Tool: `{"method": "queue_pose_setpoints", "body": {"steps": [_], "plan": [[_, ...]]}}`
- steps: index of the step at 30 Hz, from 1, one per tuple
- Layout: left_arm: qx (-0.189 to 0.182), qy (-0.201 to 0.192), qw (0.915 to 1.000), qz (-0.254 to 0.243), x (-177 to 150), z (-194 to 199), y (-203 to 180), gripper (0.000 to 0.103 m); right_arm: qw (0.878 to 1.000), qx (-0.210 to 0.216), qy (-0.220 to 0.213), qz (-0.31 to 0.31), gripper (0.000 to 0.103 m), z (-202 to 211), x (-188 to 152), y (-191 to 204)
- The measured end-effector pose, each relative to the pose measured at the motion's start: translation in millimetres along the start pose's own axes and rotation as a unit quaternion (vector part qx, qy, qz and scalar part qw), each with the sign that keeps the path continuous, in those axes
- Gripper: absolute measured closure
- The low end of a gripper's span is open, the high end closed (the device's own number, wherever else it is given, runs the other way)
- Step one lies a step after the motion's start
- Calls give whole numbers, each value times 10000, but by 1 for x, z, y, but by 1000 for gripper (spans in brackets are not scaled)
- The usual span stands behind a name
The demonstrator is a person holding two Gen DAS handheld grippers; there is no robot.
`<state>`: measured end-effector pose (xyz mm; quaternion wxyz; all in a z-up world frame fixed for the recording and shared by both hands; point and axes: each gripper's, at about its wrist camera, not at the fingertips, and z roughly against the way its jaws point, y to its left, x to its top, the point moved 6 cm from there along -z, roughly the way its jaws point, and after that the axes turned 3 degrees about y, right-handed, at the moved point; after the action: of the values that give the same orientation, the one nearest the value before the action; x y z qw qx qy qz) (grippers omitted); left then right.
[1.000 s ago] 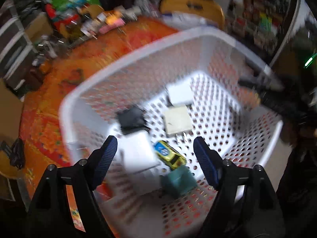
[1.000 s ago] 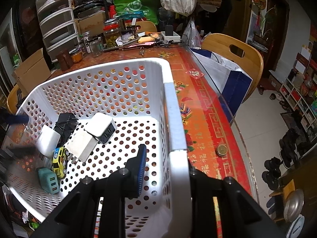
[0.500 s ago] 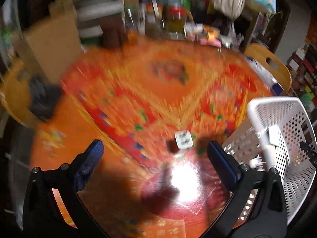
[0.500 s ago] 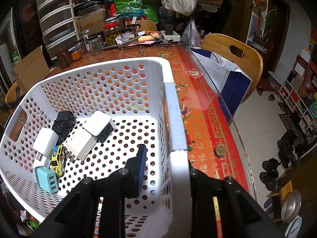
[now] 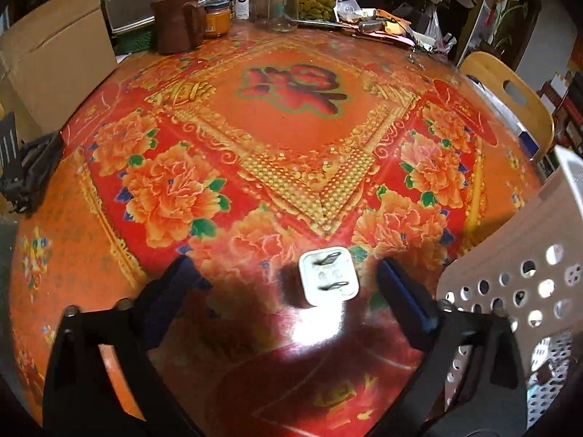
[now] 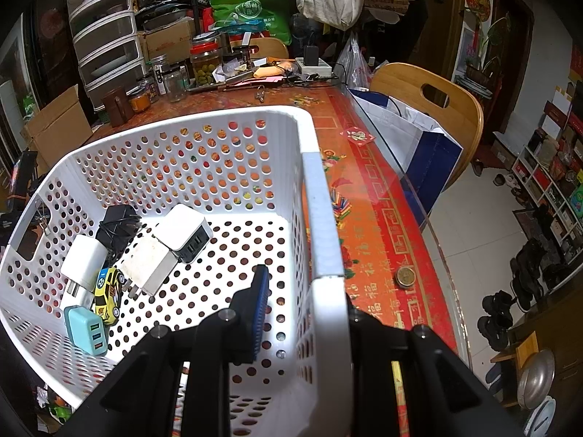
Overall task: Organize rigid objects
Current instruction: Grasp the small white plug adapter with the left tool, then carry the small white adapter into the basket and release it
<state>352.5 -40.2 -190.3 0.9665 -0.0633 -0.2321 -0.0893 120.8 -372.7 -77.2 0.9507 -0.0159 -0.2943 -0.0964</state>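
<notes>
Item outstanding: white plug adapter (image 5: pixel 329 276), standing prongs-up on the glossy floral tablecloth (image 5: pixel 291 116), just beside the white perforated basket (image 5: pixel 517 255). I am bringing the left gripper (image 5: pixel 291 284) down around it; a second ago this claw was hanging over the basket interior, so it has swung out to the table for the next piece. Its jaws have just been closing from their widest and are still standing apart, adapter between them but untouched. I am keeping the right gripper (image 6: pixel 306 302) clamped narrow on the basket's rim, steadying it.

Already binned: teal charger (image 6: pixel 87 327), yellow toy car (image 6: pixel 108 289), several white chargers, black adapter.

Clearance: basket wall is crowding the right finger; open cloth lies to the left and beyond.
</notes>
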Motion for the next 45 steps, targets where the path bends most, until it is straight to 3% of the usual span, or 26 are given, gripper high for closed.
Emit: {"method": "queue_pose_setpoints", "body": {"steps": [1, 3, 4, 6, 14, 20, 25, 29, 34, 39, 45], "plan": [[-5, 15, 10000, -2, -1, 0, -1, 33, 10000, 1, 4, 3, 80, 0, 0, 0], [109, -51, 9999, -11, -2, 0, -3, 47, 10000, 8, 4, 13, 80, 0, 0, -1], [78, -76, 9999, -23, -3, 3, -3, 64, 10000, 9, 4, 7, 80, 0, 0, 0], [90, -136, 9998, -75, -4, 6, -6, 79, 10000, 5, 1, 8, 80, 0, 0, 0], [1165, -1070, 9873, -111, 7, 58, 3, 79, 10000, 31, -24, 31, 80, 1, 1, 0], [1470, -1478, 9776, -300, 13, 103, -8, 79, 10000, 38, -32, 40, 80, 1, 1, 1], [1493, -1773, 9722, -322, 13, 144, -10, 79, 10000, 39, -32, 43, 80, 1, 1, 1], [1391, -2020, 9687, -384, 10, 184, -18, 79, 10000, 36, -34, 36, 80, 1, 1, 1], [1000, -2173, 9688, -648, 3, 225, -49, 79, 10000, 38, -31, 39, 80, 1, 1, 1], [355, -1650, 9799, -1064, -4, 232, -97, 79, 10000, 36, -8, 68, 80, 1, 1, 2], [-237, -905, 9819, -1647, -21, 214, -161, 79, 10000, 47, -2, 82, 80, 1, 0, 3]]}}
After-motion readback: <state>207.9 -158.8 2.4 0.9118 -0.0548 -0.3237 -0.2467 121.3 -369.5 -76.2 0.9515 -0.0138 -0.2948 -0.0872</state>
